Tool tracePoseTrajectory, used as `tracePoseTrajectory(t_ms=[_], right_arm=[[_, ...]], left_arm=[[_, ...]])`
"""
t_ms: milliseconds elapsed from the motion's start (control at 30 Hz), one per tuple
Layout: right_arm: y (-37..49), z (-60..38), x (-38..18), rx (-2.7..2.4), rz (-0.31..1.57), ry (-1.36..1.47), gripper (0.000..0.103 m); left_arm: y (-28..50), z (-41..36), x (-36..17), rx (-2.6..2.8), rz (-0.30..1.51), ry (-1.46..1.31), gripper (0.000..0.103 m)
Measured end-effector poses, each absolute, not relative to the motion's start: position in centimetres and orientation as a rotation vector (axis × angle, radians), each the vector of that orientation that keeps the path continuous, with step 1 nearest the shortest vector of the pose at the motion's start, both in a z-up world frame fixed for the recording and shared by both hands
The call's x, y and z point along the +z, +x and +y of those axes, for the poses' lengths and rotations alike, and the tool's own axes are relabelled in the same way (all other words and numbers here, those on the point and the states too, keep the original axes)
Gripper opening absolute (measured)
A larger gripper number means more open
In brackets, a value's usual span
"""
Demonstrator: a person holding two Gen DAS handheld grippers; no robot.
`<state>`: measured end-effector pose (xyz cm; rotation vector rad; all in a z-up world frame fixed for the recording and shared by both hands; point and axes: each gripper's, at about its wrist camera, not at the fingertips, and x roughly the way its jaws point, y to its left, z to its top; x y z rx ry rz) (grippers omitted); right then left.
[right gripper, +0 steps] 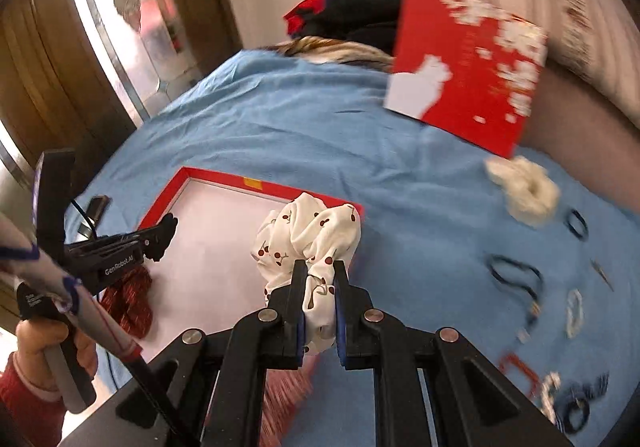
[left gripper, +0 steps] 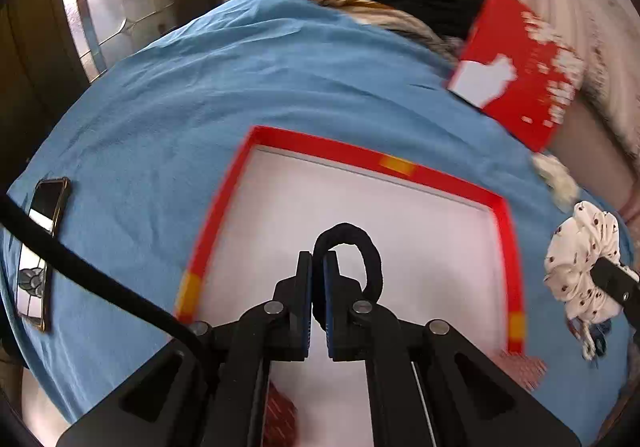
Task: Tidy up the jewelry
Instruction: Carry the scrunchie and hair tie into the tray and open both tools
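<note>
Two grippers worked over one shallow red-rimmed box with a white floor (left gripper: pixel 360 157). The left gripper (left gripper: pixel 319 267) was clamped on one black fabric hair loop (left gripper: pixel 370 251), standing upright above the box floor. The right gripper (right gripper: pixel 320 279) pinched one white cherry-print cloth scrunchie (right gripper: pixel 308 231) at the box's right rim. One fluffy cream scrunchie (right gripper: pixel 528 191) and several thin dark bands (right gripper: pixel 516 275) lay on the blue sheet (right gripper: pixel 300 119).

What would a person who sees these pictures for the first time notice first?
Probably the red-rimmed box with its white inside, lying open on the blue cloth. Over it the left gripper is shut on a black hair tie, and at the box's right edge the right gripper is shut on a white scrunchie with a cherry print. The red lid leans at the far right.
</note>
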<state>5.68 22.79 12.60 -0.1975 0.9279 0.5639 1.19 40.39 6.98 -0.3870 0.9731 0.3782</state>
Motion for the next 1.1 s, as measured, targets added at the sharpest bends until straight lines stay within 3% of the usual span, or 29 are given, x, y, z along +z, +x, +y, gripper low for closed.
tracePoseTrajectory(t_ms=[367,433,500,533,800,1100], right_arm=[[10.9,27.6,7.3,0.49,0.999,-0.224,0.016],[11.3,27.5,6.9,0.461,0.996,-0.23,0.02],[11.5,27.2,6.9,0.45,1.003,-0.216,0.037],[11.4,26.9,7.1,0.449,1.001,-0.205,0.04],[8.1,23.5,10.9,0.449,0.916,-0.214,0.052],[1.1,13.4,11.5,0.381,0.897,-0.204,0.055]], left_arm=[[4.9,44.4,4.1,0.421,1.017,-0.411,0.005],[5.0,44.6,4.0,0.427,1.011,-0.423,0.014],[4.8,44.6,4.2,0.42,1.004,-0.444,0.029],[4.6,44.5,4.4,0.422,0.994,-0.448,0.034],[1.6,42.1,8.6,0.422,0.938,-0.419,0.04],[-4.4,32.9,12.5,0.331,0.902,-0.324,0.051]])
